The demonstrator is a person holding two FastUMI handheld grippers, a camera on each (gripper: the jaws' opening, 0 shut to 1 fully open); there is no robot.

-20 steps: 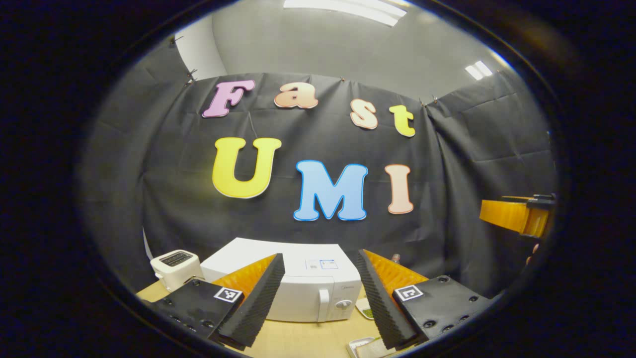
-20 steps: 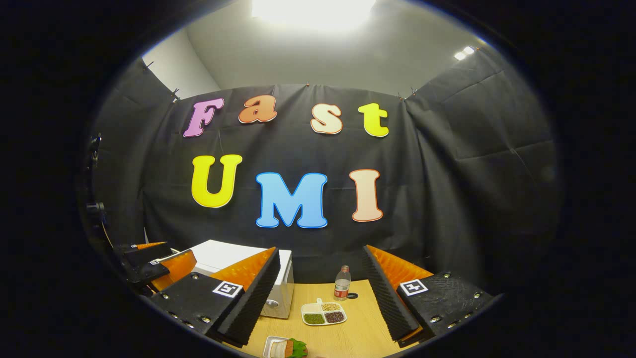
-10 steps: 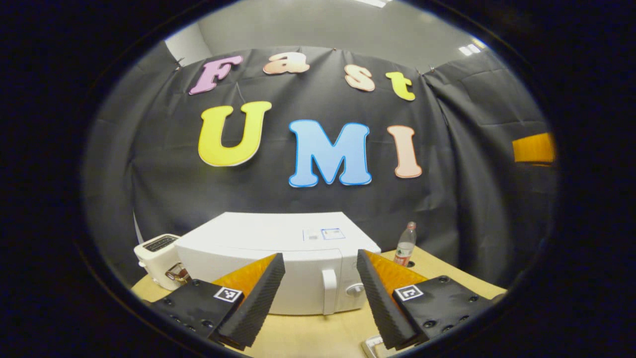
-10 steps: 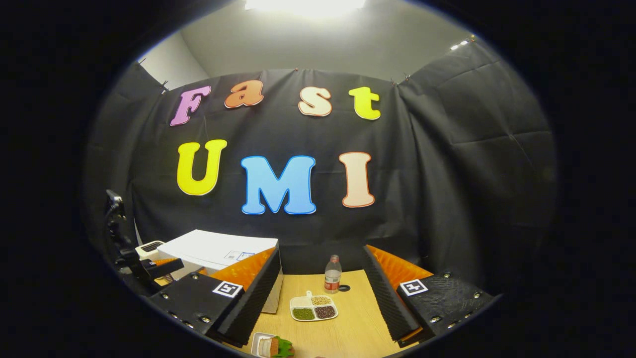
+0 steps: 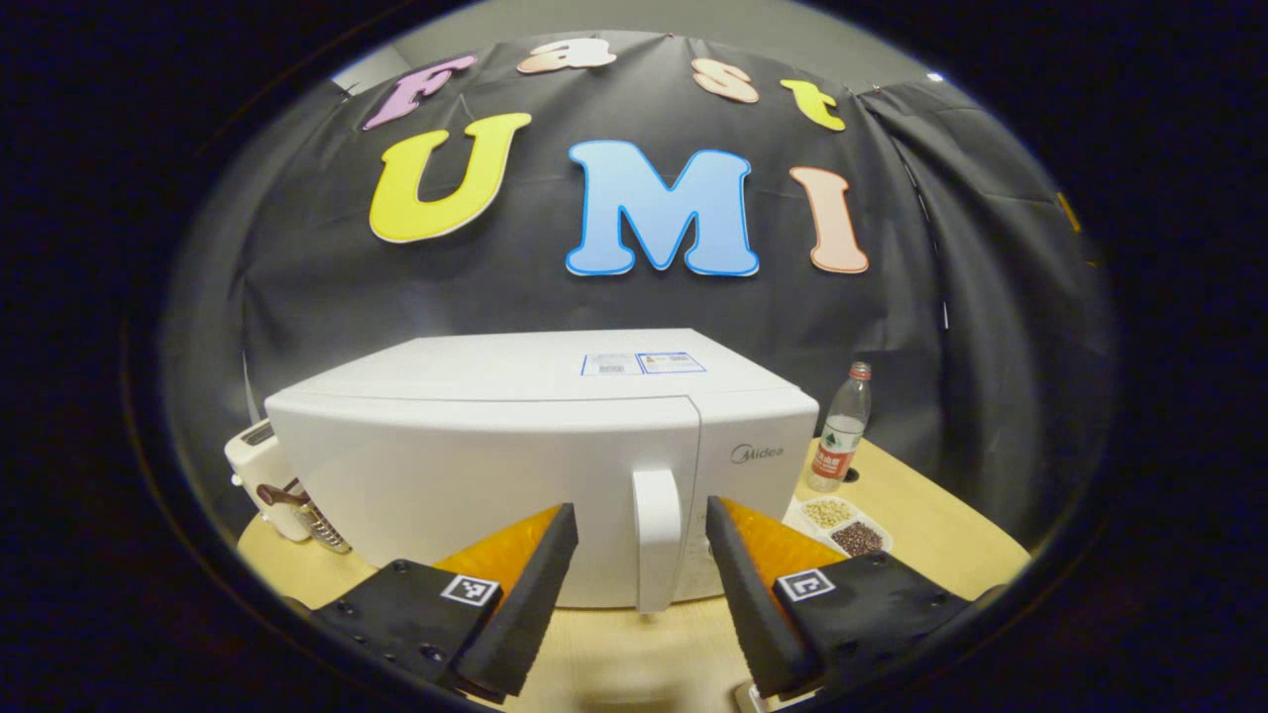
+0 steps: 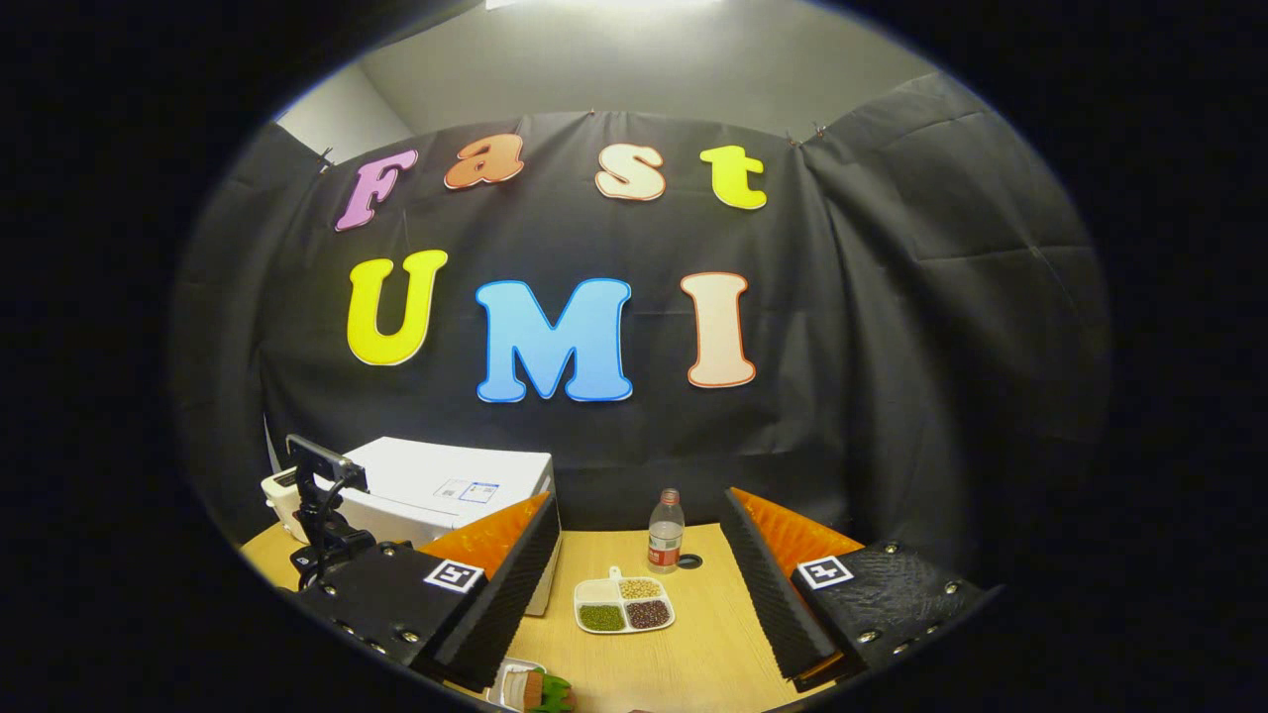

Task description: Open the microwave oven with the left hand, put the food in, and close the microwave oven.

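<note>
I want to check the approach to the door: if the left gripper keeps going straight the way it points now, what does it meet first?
Most likely the microwave's door handle, which stands upright between the open fingers of the left gripper. The door looks closed. How near the handle is, I cannot tell.

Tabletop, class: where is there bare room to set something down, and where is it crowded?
Free: the table between the divided dish and the right tool, and the strip in front of the microwave. Crowded: the bottle stands just behind the dish, the toaster stands close beside the microwave, and the left tool brackets its handle.
</note>
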